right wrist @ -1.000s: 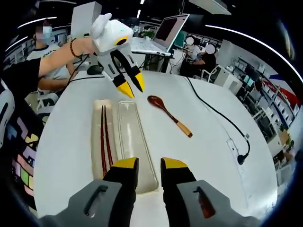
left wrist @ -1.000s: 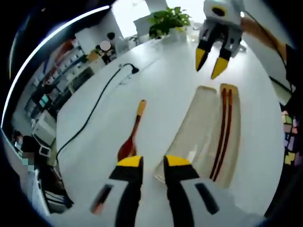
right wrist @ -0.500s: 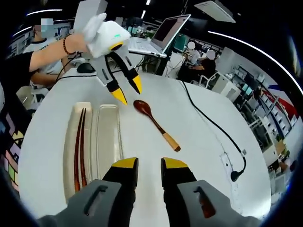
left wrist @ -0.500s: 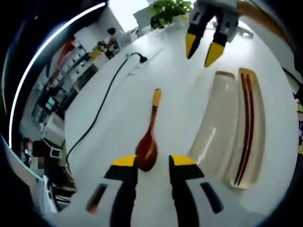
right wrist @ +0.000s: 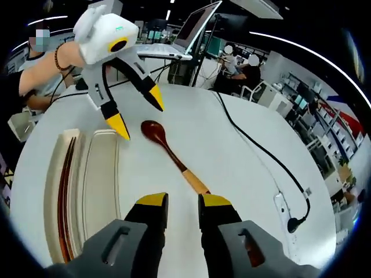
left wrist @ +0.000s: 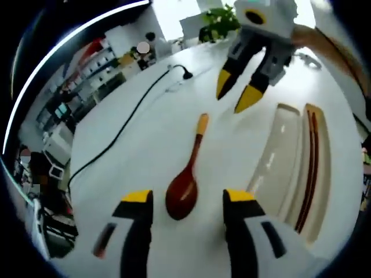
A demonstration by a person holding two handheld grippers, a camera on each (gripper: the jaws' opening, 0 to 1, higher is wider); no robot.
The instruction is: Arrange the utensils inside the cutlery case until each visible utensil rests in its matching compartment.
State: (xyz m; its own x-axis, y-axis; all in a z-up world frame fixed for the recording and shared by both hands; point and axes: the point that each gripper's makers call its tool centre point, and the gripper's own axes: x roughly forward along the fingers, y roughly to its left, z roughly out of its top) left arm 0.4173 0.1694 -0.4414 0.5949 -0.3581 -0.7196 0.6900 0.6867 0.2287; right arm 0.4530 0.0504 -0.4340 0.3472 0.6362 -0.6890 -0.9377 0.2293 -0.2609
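Note:
A dark red wooden spoon with a light handle lies on the white table beside the clear cutlery case. Two dark red chopsticks lie in the case's narrow outer compartment; the wide one next to the spoon is empty. My left gripper stands wide open, its jaws either side of the spoon's bowl. My right gripper hovers at the handle's end, jaws a little apart, holding nothing.
A black cable runs across the table to a white power strip. A laptop and a potted plant stand at opposite far edges. People sit at desks around the table.
My left gripper has opened wider and come down around the spoon's bowl. My right gripper has shifted from over the case to the end of the spoon's handle.

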